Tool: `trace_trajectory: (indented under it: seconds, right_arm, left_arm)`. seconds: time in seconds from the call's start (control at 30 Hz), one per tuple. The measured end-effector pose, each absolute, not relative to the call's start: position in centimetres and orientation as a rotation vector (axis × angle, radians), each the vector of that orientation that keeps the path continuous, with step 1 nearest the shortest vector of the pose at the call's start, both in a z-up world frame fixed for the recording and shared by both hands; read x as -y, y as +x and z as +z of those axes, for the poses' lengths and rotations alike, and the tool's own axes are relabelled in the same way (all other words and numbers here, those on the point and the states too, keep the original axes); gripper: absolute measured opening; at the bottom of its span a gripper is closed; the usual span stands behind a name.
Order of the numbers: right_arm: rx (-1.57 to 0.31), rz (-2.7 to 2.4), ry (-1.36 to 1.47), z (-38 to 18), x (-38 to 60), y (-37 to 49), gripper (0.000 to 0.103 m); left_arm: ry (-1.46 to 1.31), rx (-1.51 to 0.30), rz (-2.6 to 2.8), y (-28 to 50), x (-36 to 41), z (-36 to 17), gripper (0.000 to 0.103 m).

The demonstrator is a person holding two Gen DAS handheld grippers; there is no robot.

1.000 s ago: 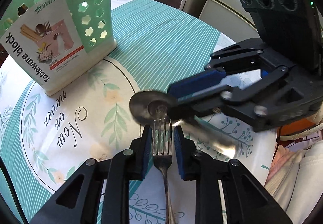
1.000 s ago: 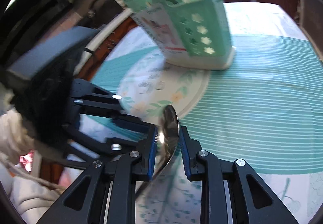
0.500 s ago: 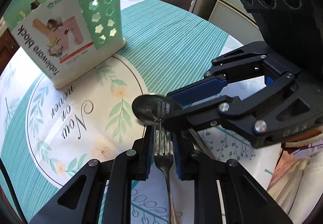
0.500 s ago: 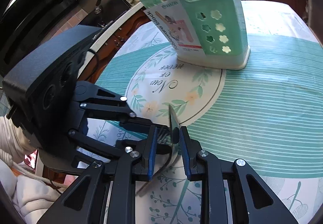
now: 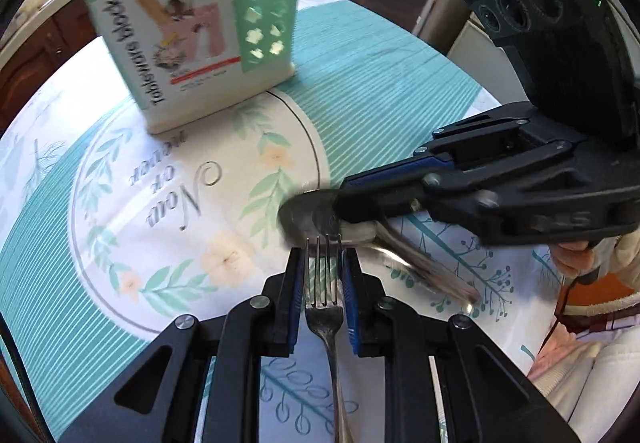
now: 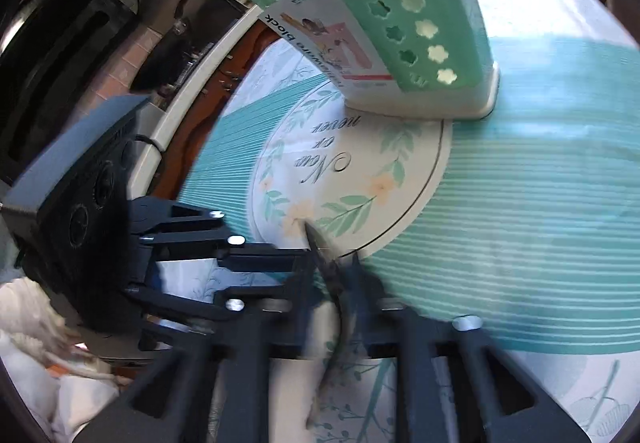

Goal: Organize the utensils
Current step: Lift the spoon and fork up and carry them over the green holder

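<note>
- Fork: lower centre of the left wrist view, tines pointing up the frame, handle running off the bottom edge. The left gripper has its jaws clamped on the sides of the fork head, just below the tines.
- Spoon: centre of the same view, bowl just above the fork tines, handle trailing to the lower right. The right gripper enters from the right with its jaws clenched on the spoon near the neck; in the right wrist view the spoon shows edge-on between the blurred jaws.
- Holder: green, perforated, upright in the upper left on the table; utensil ends show above its rim in the right wrist view, upper centre.
- Handling, as a judgement: both pieces look like polished steel, so stiff, fairly light, not fragile, but slippery. A flat-sided grip at the neck or head resists twisting better than one on the rounded handle.
- Risk: a long handle hanging free may swing or pivot in the jaws on the way to the holder.
</note>
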State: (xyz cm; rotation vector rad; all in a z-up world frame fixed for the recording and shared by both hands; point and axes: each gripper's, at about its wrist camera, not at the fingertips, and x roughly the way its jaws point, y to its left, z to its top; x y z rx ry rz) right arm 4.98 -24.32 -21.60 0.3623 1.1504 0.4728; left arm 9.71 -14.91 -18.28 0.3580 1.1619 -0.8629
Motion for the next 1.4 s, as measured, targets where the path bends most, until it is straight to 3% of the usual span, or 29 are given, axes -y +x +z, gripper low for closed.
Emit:
trace_trajectory:
  seconds: [0.33, 0.73, 1.1, 1.27, 1.3, 1.4]
  right_arm:
    - [-1.069, 0.445, 0.342, -19.9, 24.6, 3.8, 0.002]
    - [-0.763, 0.298, 0.223, -11.8, 25.3, 1.9, 0.002]
    - [-0.453, 0.05, 0.087, -5.0, 26.0, 3.3, 0.002]
    - [-0.353, -0.009, 0.035, -3.4, 26.2, 5.9, 0.002]
    - [-0.33, -0.028, 0.012, -3.3, 26.1, 6.6, 0.002]
    - [-0.287, -0.072, -0.039, -3.3, 25.4, 9.1, 0.002]
  left_arm:
    - [0.276, -1.04, -0.761, 8.6, 10.4, -14.3, 0.016]
    - [0.185, -0.907, -0.648, 8.8, 9.2, -8.6, 0.016]
    - [0.12, -0.876, -0.575, 10.0, 8.7, -7.2, 0.015]
    - [0.094, -0.866, -0.55, 10.5, 8.2, -6.6, 0.009]
    - [0.09, -0.867, -0.548, 10.6, 8.1, -6.5, 0.003]
    - [0.073, -0.878, -0.539, 11.0, 7.8, -6.7, 0.002]
